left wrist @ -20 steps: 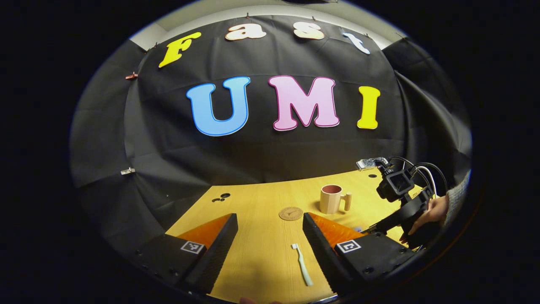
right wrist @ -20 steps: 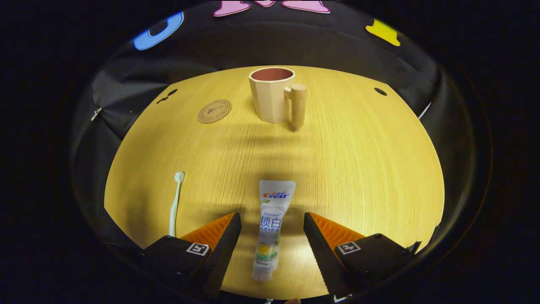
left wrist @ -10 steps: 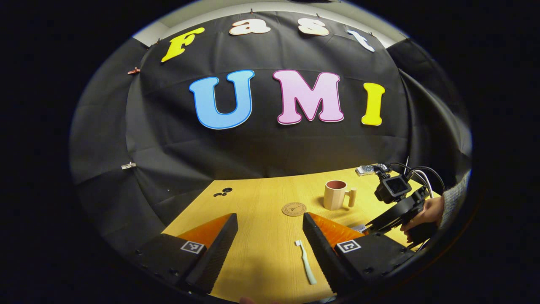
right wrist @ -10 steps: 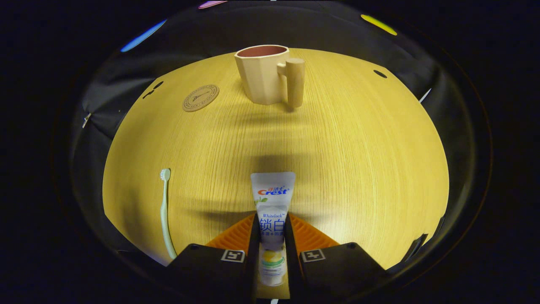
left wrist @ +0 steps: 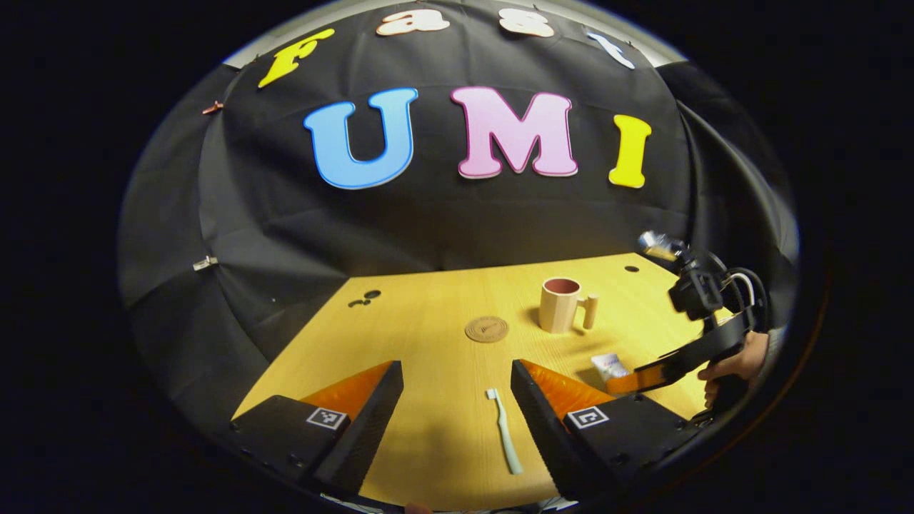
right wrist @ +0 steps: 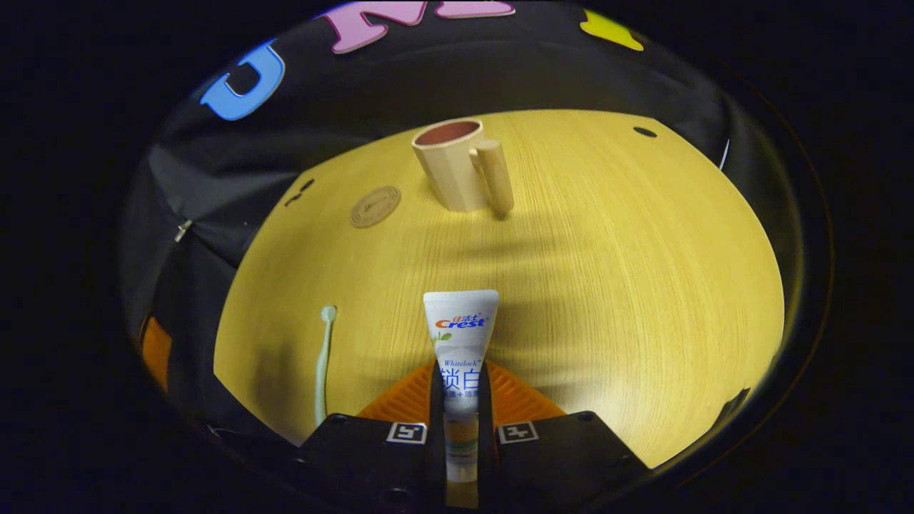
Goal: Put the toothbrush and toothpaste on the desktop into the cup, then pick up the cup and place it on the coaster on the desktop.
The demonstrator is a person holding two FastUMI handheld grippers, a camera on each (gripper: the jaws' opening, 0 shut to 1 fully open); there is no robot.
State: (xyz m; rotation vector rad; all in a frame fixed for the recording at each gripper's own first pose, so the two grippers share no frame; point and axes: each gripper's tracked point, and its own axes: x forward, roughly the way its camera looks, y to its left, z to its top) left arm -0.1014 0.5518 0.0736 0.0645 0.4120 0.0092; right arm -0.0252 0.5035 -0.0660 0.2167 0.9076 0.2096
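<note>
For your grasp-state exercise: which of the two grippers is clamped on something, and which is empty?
The right gripper pinches the toothpaste; the left gripper gapes above the toothbrush.

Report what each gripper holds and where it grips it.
The right gripper is shut on the toothpaste, gripping its lower half near the cap end. The left gripper is open and holds nothing.

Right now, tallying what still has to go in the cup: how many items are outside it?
2. The toothbrush lies on the desktop between the left gripper's open fingers; the toothpaste is clamped in the right gripper, short of the cup.
</note>
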